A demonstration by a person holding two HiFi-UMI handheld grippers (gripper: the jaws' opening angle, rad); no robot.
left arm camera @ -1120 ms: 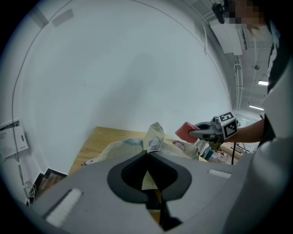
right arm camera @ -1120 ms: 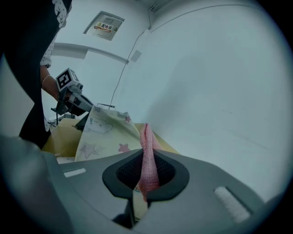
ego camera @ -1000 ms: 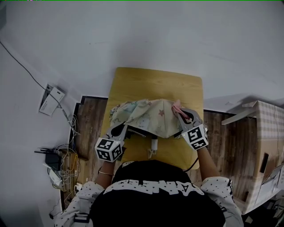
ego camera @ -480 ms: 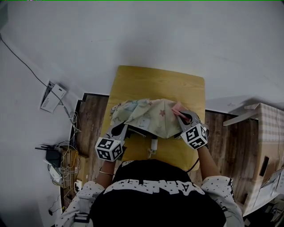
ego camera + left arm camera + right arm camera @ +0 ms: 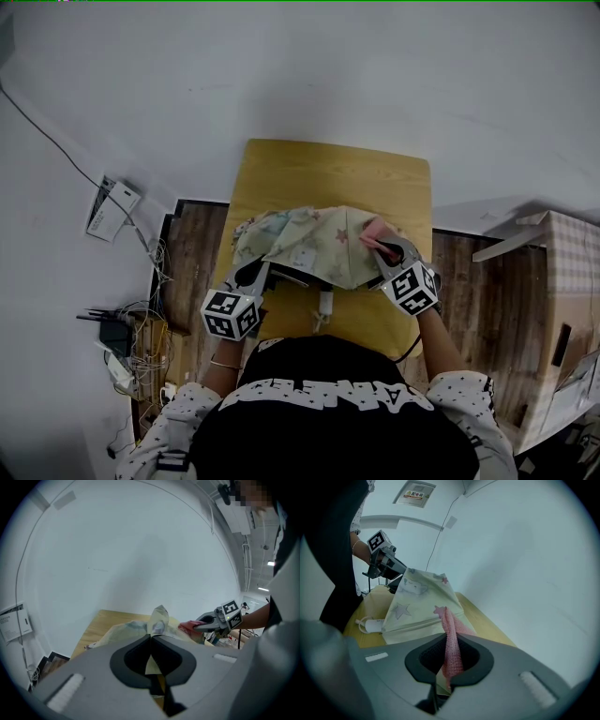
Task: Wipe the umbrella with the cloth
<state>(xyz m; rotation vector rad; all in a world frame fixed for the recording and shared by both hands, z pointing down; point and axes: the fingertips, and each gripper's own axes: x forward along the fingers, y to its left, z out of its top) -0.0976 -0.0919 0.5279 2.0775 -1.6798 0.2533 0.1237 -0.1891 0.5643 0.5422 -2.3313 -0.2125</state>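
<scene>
Pale wooden table [image 5: 328, 169] is set against a white wall. On its near half the umbrella [image 5: 314, 246] is laid, its cream, star-printed canopy bunched up. A canopy fold at the near left is pinched in the clenched left gripper [image 5: 255, 274]. The pink cloth [image 5: 375, 231] is clamped in the right gripper [image 5: 382, 249] against the canopy's right side. Tangled cables [image 5: 131, 347] are seen at left and a cardboard box [image 5: 562, 309] at right.

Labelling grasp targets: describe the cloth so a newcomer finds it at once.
On the wooden table sits a pale star-print umbrella. At its right edge, pinched in the right gripper, is the cloth: a narrow, solid pink knitted strip against the pale printed fabric.
</scene>
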